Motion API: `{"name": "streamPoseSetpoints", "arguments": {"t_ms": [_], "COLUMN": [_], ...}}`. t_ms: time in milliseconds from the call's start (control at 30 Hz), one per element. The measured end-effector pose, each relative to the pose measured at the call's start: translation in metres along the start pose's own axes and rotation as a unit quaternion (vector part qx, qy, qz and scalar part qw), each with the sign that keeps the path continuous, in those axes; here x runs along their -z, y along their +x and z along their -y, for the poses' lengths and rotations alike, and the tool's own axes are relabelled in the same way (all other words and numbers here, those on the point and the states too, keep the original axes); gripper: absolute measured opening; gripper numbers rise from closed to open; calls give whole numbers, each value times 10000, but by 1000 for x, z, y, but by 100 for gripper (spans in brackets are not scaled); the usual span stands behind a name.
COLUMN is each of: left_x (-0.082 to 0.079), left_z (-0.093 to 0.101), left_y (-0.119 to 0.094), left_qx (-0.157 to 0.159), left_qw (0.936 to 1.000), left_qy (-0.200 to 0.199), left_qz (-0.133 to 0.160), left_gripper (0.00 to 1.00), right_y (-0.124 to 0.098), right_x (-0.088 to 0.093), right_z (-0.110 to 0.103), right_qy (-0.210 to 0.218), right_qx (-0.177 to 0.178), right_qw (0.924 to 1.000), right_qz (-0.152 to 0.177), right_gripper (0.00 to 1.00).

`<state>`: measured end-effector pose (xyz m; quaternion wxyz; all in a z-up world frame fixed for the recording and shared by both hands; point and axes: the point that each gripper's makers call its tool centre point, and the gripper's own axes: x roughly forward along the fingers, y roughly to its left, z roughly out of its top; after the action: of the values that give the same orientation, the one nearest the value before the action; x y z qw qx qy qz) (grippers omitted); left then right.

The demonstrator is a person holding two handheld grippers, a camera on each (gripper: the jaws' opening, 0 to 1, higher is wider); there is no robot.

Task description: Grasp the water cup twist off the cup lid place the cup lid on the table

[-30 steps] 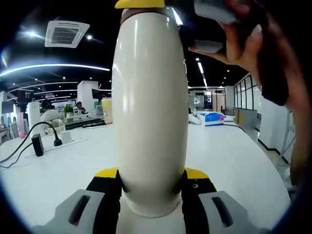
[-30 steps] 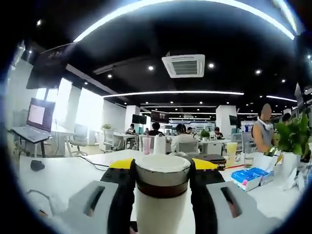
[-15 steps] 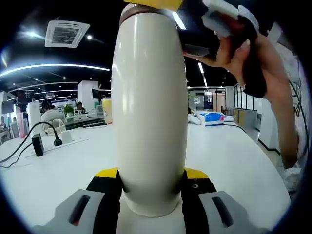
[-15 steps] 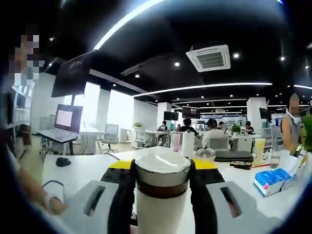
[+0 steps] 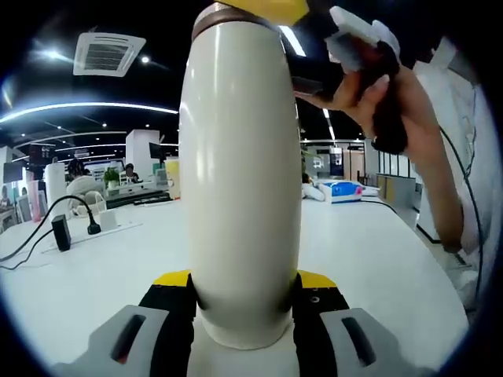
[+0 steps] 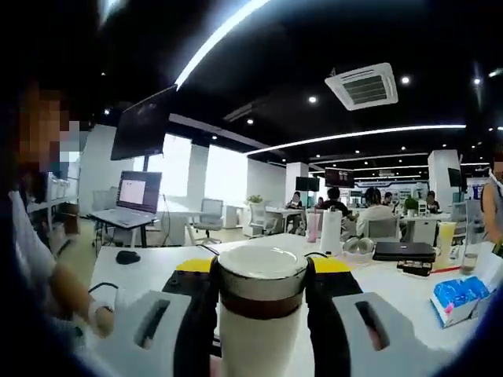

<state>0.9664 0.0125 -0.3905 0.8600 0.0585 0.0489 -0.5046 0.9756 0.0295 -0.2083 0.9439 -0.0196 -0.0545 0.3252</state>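
Cream water cup upright on white table, clamped low between left gripper jaws | right gripper jaws clenched on brown-banded cup lid atop cup | no legible branding or text

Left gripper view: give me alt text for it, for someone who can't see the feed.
The left gripper is shut on the base of a tall cream water cup, which stands upright over a white table. At upper right a person's hand holds the right gripper, its yellow pads at the cup's brown-banded top.
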Motion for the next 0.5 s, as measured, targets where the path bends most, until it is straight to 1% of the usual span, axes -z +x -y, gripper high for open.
{"name": "streamPoseSetpoints", "arguments": {"t_ms": [67, 233, 400, 500], "left_x": [0, 0, 0, 0], "left_z": [-1, -1, -2, -2], "left_y": [0, 0, 1, 1], "left_qx": [-5, -6, -11, -11], "left_qw": [10000, 10000, 10000, 10000], "left_qy": [2, 7, 3, -3], "left_qz": [-1, -2, -1, -1], "left_gripper": [49, 49, 49, 49], "right_y": [0, 1, 2, 2], "right_x": [0, 0, 2, 3], "right_z": [-1, -3, -6, -8], "right_qy": [1, 54, 81, 126], "right_qx": [-73, -521, -766, -973], "right_qw": [10000, 9986, 9970, 9952], "right_qz": [-10, 28, 14, 7], "right_gripper": [46, 46, 46, 46]}}
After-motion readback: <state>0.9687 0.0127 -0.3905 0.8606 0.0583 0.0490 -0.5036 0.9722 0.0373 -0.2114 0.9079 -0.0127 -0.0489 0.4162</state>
